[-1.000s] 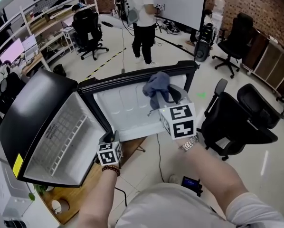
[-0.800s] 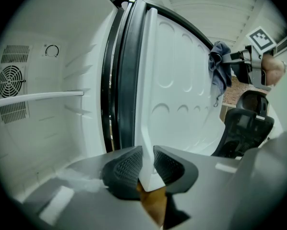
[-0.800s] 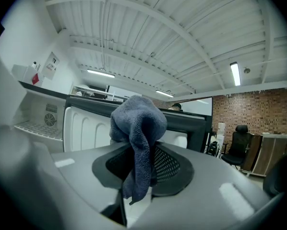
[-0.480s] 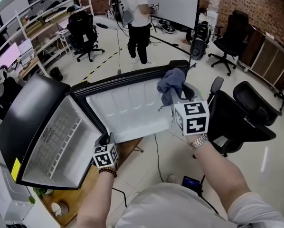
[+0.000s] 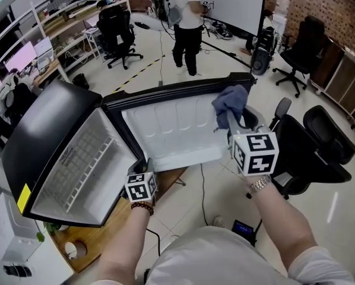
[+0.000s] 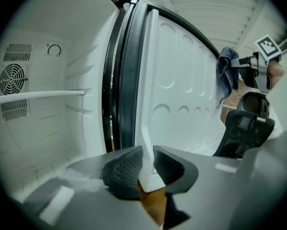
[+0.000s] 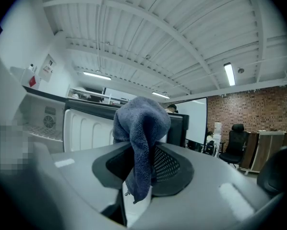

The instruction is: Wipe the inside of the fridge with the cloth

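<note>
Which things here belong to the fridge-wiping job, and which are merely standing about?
Job in hand:
cloth, gripped by the right hand-held gripper
fridge
fridge door, open, its edge clamped by the left hand-held gripper

Standing about:
black office chair
whiteboard
shelving rack
standing person

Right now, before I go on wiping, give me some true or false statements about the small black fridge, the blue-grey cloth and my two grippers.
1. The right gripper is shut on the blue-grey cloth. True.
2. The door of the small black fridge is closed. False: it stands open, its white inner side showing.
3. The left gripper holds nothing. False: its jaws clamp the door's white edge.
4. A person in a white top stands beyond the fridge. True.
</note>
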A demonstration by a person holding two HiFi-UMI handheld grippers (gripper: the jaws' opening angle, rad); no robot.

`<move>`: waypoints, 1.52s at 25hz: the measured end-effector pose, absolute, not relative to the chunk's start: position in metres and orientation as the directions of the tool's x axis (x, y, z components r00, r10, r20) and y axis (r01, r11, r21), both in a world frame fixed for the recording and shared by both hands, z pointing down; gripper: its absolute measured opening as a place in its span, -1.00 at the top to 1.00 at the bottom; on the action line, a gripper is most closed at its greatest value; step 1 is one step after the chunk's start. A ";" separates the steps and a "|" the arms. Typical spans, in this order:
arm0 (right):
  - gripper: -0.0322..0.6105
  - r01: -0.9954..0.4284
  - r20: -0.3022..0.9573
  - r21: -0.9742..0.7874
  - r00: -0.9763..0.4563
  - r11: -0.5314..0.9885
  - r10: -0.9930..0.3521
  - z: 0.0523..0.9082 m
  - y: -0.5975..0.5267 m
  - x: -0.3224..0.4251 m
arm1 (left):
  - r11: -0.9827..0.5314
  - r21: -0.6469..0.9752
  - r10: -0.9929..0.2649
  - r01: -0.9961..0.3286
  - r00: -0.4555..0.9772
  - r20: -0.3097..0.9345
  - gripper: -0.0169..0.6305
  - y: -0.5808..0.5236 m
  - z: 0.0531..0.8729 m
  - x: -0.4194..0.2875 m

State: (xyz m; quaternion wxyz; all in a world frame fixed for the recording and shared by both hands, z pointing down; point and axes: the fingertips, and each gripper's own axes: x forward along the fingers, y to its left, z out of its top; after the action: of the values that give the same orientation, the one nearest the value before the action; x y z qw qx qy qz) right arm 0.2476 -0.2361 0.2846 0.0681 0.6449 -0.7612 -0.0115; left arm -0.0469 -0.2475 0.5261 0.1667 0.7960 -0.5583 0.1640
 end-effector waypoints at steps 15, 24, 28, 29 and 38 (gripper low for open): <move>0.59 -0.777 0.195 0.151 -0.583 0.611 -0.789 0.334 -0.222 -0.014 | -0.358 0.162 -0.817 -0.920 0.392 0.423 0.64 -0.245 0.532 -0.047; 0.59 -0.768 0.289 0.160 -0.564 0.620 -0.773 0.372 -0.243 -0.063 | -0.380 0.164 -0.791 -0.910 0.412 0.453 0.63 -0.247 0.547 -0.051; 0.59 -0.782 0.283 0.177 -0.541 0.598 -0.792 0.376 -0.247 -0.064 | -0.385 0.170 -0.789 -0.907 0.419 0.450 0.63 -0.249 0.549 -0.053; 0.59 -0.786 0.279 0.175 -0.538 0.593 -0.795 0.375 -0.247 -0.063 | -0.393 0.174 -0.786 -0.903 0.428 0.445 0.63 -0.249 0.548 -0.051; 0.59 -0.806 0.259 0.160 -0.522 0.569 -0.813 0.373 -0.245 -0.051 | -0.422 0.189 -0.779 -0.887 0.461 0.424 0.62 -0.248 0.546 -0.047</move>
State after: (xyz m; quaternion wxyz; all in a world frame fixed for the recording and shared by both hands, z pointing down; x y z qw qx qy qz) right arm -0.0515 -0.2445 0.3733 0.1538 0.4639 -0.8724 -0.0100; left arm -0.0465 -0.2483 0.5457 0.1960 0.8319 -0.5008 0.1372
